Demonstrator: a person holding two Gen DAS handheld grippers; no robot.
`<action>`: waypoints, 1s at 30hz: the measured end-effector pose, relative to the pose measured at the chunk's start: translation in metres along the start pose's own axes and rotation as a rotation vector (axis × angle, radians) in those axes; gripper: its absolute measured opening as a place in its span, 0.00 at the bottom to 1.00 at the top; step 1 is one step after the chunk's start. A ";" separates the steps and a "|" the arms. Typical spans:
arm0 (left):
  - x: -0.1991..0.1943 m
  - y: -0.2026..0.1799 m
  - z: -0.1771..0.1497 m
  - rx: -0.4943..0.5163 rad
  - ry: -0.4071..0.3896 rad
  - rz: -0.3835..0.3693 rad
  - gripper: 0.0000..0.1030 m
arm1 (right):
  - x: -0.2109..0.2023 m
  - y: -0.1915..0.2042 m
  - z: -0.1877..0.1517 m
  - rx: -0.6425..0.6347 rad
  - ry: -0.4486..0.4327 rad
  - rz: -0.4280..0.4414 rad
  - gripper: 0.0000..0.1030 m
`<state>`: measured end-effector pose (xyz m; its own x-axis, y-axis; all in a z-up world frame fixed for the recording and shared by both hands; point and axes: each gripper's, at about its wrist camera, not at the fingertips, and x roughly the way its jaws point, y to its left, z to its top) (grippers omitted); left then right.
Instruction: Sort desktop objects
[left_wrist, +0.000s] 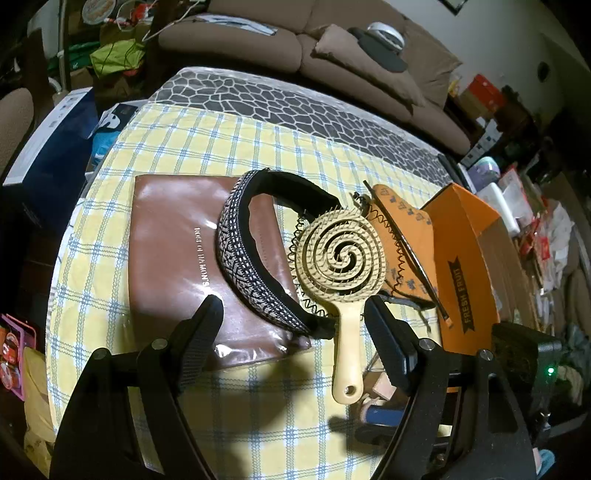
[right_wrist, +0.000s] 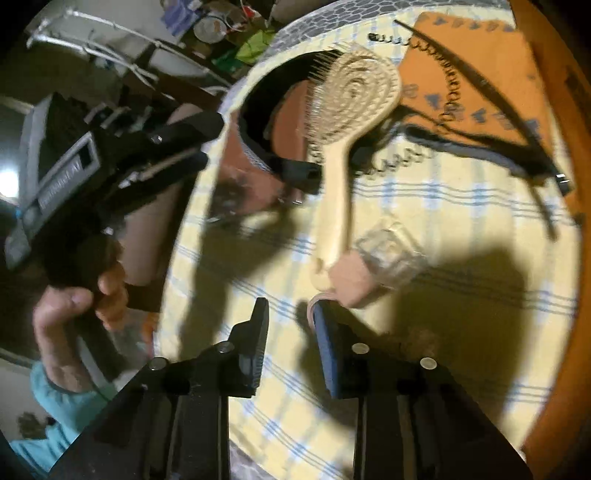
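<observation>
A cream spiral hairbrush (left_wrist: 341, 266) lies on the yellow checked tablecloth (left_wrist: 177, 147), handle toward me. A black-and-white patterned headband (left_wrist: 243, 243) rests partly on a brown leather pouch (left_wrist: 173, 258). An orange patterned pouch (left_wrist: 402, 236) with a thin black hairband (left_wrist: 406, 247) and a coiled black band lies to the right. My left gripper (left_wrist: 291, 325) is open, its fingers either side of the headband's end and the brush handle. In the right wrist view my right gripper (right_wrist: 291, 328) is open just short of the brush handle (right_wrist: 332, 206); a small clear-capped pink bottle (right_wrist: 373, 262) lies beside it.
An orange "FRESH FRUIT" box (left_wrist: 465, 266) stands at the table's right edge. A brown sofa (left_wrist: 332, 55) is behind the table, with boxes and clutter at both sides. The left gripper and the hand holding it (right_wrist: 81, 295) show at the left of the right wrist view.
</observation>
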<state>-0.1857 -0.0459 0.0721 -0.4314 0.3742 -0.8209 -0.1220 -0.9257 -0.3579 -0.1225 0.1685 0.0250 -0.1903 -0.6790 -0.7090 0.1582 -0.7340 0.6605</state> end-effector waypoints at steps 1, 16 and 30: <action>0.000 0.000 0.000 -0.001 0.000 0.000 0.73 | 0.001 0.000 0.001 0.009 -0.008 0.022 0.23; -0.002 0.008 0.001 -0.024 -0.001 0.000 0.73 | 0.021 -0.006 0.004 0.101 -0.046 0.234 0.23; 0.001 -0.002 0.001 -0.004 0.003 -0.021 0.73 | -0.014 0.035 0.021 -0.183 -0.208 -0.347 0.38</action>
<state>-0.1865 -0.0438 0.0723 -0.4260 0.3942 -0.8144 -0.1273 -0.9173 -0.3774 -0.1348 0.1526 0.0639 -0.4502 -0.3883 -0.8041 0.2159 -0.9211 0.3239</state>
